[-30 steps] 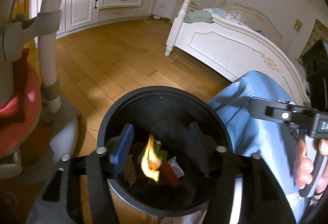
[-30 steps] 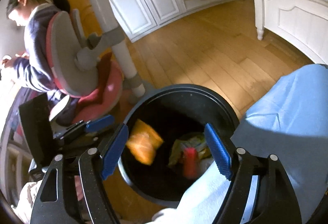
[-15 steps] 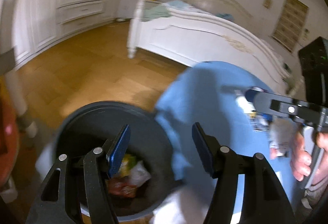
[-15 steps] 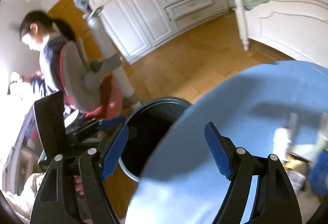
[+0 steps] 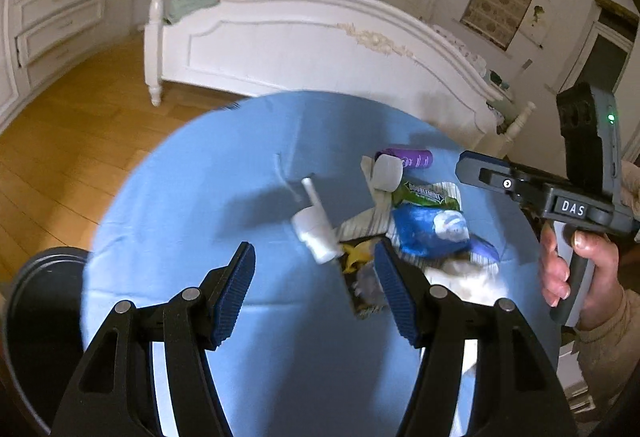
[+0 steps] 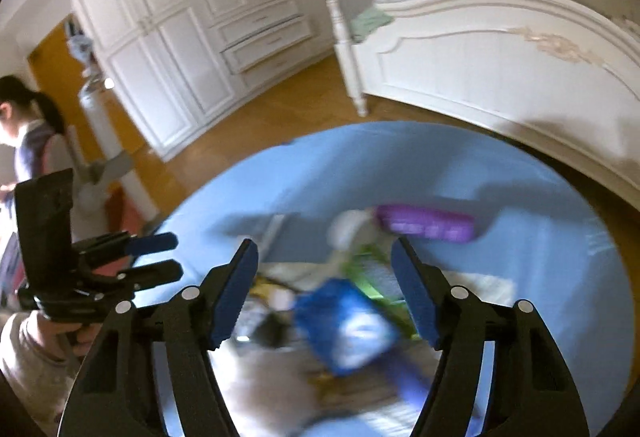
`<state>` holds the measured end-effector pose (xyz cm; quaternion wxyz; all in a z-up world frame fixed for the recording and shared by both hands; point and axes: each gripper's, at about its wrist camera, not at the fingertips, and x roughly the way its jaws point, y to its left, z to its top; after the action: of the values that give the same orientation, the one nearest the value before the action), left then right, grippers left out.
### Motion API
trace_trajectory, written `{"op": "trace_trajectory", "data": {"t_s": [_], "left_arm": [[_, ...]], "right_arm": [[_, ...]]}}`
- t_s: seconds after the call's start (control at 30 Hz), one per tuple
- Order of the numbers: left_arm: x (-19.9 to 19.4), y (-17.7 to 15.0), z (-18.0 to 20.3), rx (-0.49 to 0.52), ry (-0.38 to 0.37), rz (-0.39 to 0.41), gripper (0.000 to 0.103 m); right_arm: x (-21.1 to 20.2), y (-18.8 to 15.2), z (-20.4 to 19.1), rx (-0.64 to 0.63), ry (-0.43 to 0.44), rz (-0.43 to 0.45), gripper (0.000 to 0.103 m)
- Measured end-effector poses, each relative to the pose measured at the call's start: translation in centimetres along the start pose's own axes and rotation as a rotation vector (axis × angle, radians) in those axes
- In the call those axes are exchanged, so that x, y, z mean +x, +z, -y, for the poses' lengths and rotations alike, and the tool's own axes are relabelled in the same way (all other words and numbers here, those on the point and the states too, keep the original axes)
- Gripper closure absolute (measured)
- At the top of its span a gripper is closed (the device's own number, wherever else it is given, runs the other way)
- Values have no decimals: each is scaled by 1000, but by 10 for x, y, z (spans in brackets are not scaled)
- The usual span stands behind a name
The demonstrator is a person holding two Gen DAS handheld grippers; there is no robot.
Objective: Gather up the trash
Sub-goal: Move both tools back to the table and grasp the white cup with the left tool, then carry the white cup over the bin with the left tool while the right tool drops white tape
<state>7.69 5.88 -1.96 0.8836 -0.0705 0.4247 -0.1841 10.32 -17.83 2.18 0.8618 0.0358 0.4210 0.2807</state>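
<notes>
A heap of trash lies on the round blue table (image 5: 192,205): a small white bottle (image 5: 316,233), a purple tube (image 5: 412,158), a green gum wrapper (image 5: 428,195), a blue packet (image 5: 428,233) and a banana peel (image 5: 356,257). My left gripper (image 5: 314,259) hangs open above the heap's near edge, nothing between its pads. The right gripper (image 6: 324,251) hovers over the blurred blue packet (image 6: 344,321) and purple tube (image 6: 424,224); its jaws are closing on nothing. It also shows at the table's right side (image 5: 466,169). The black bin (image 5: 36,301) stands lower left.
A white bed (image 5: 320,37) runs behind the table. White wardrobes (image 6: 172,37) line the far wall across a wooden floor (image 5: 60,141). A person (image 6: 28,141) sits on a chair at the left, next to a white pole (image 6: 104,141).
Both grippers have swung away from above the black bin to over the blue table and its trash heap. The orange wrapper seen over the bin is out of sight. The right jaws stand narrower.
</notes>
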Motion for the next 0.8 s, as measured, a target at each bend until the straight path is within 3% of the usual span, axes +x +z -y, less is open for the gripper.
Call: {"op": "trace_trajectory", "data": {"t_s": [0.17, 0.27, 0.4, 0.5, 0.67, 0.8], "left_arm": [[31, 8, 12, 6, 18, -44, 42], [40, 12, 11, 5, 51, -53, 43], [50, 14, 4, -5, 56, -69, 53], [50, 12, 2, 13, 63, -60, 59], [53, 16, -5, -11, 51, -63, 77], [51, 16, -8, -21, 43, -59, 77]], "right_arm": [[24, -1, 12, 1, 23, -54, 51], [42, 3, 5, -2, 34, -81, 53], [69, 12, -5, -4, 22, -123, 53], [85, 14, -7, -8, -16, -162, 63], [92, 14, -1, 24, -20, -156, 86], [78, 13, 9, 89, 33, -113, 86]]}}
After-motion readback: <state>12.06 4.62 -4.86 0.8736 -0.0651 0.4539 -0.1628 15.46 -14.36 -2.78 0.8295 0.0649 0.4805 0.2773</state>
